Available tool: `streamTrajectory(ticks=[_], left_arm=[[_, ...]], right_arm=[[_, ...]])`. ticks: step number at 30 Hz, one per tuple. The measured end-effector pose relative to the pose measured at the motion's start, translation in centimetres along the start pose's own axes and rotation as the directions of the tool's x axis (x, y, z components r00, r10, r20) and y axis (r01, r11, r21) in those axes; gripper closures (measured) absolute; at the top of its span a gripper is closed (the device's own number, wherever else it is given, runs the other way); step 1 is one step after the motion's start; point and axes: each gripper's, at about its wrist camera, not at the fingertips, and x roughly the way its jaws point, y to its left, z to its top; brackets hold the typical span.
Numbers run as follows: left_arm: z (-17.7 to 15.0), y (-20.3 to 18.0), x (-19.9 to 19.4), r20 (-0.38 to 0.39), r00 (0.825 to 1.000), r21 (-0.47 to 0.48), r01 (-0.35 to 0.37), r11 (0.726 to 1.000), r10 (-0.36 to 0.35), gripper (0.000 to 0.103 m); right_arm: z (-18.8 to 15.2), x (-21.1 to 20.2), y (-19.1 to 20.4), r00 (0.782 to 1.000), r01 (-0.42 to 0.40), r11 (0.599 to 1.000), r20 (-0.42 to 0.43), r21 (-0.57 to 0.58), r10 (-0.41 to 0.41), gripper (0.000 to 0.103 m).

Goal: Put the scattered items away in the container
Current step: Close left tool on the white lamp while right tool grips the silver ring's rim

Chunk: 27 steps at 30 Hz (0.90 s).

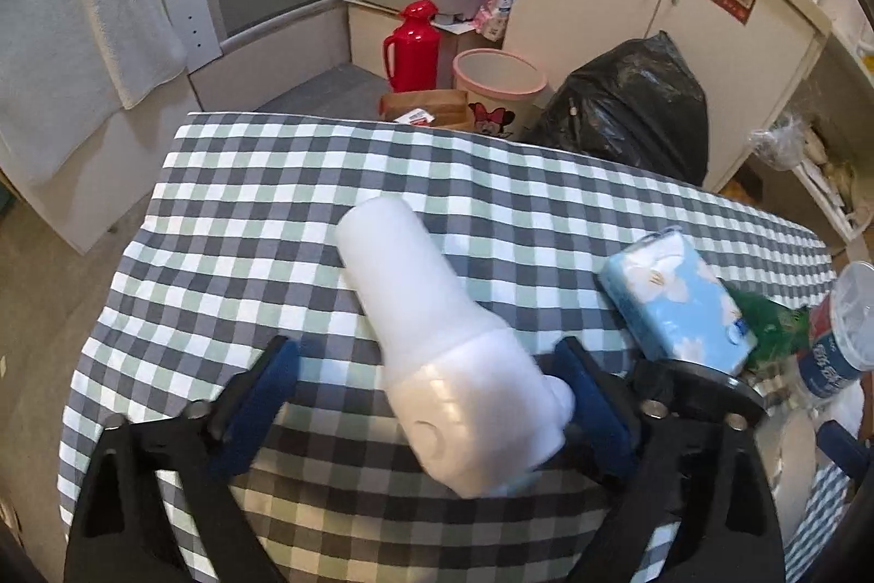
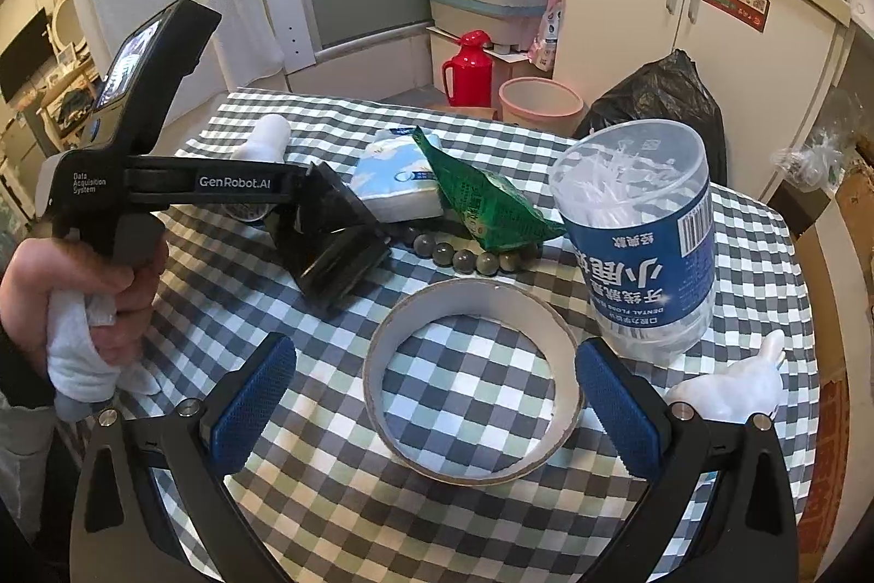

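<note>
Left wrist view: the left claw (image 1: 431, 397) is spread, and a white bottle (image 1: 437, 337) lies between its blue pads (image 1: 273, 397). The bottle touches the right pad only; a gap is seen at the left pad, so no pinch is shown. The bottle lies tilted over the checked tabletop (image 1: 262, 211), base pointing away. Right of the bottle a light blue tissue pack (image 1: 677, 304) is seen, with a green packet (image 1: 775, 321) behind it and a floss-pick jar (image 1: 841, 326) at the frame edge. Beyond the tabletop, a red flask (image 1: 412, 47), a pink bin (image 1: 500, 91) and a black rubbish bag (image 1: 633, 107) stand on the floor.

Right wrist view: the right claw (image 2: 437, 397) is spread around a tape ring (image 2: 472, 381) lying flat on the tabletop; neither pad touches it. Just right of the ring the floss-pick jar (image 2: 639, 233) stands upright. Behind the ring a string of dark beads (image 2: 464, 258) lies beside the green packet (image 2: 486, 206) and the tissue pack (image 2: 393, 184). Left of the ring the other claw tool is held by a hand (image 2: 87, 288). A small white figurine (image 2: 737, 386) lies right of the jar. No container can be identified.
</note>
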Motion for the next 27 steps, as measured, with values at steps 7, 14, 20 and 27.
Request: streamTrajectory(ticks=[7, 14, 20, 27], left_arm=[[-0.7, -0.6, -0.7, 0.005, 1.0, 0.046, 0.011, 0.999, -0.011, 0.044], [-1.4, 0.8, -1.7, 0.008, 1.0, 0.026, 0.028, 0.999, -0.029, 0.045], [-1.9, 1.4, -2.4, 0.017, 0.999, 0.027, 0.026, 0.999, -0.027, 0.045], [-2.1, 1.7, -3.5, 0.039, 0.999, 0.026, 0.017, 1.0, -0.018, 0.045]], right_arm=[[-0.4, 0.7, 0.2, 0.997, -0.07, 0.997, -0.03, 0.025, 0.07, 0.0], [-0.3, 0.9, 0.1, 0.997, -0.067, 0.998, -0.026, 0.013, 0.067, 0.0], [-0.3, 2.0, -0.2, 0.997, -0.061, 0.998, -0.04, 0.019, 0.062, 0.0], [-0.1, 2.0, -0.9, 1.0, 0.007, 0.999, -0.024, 0.032, -0.006, 0.019]])
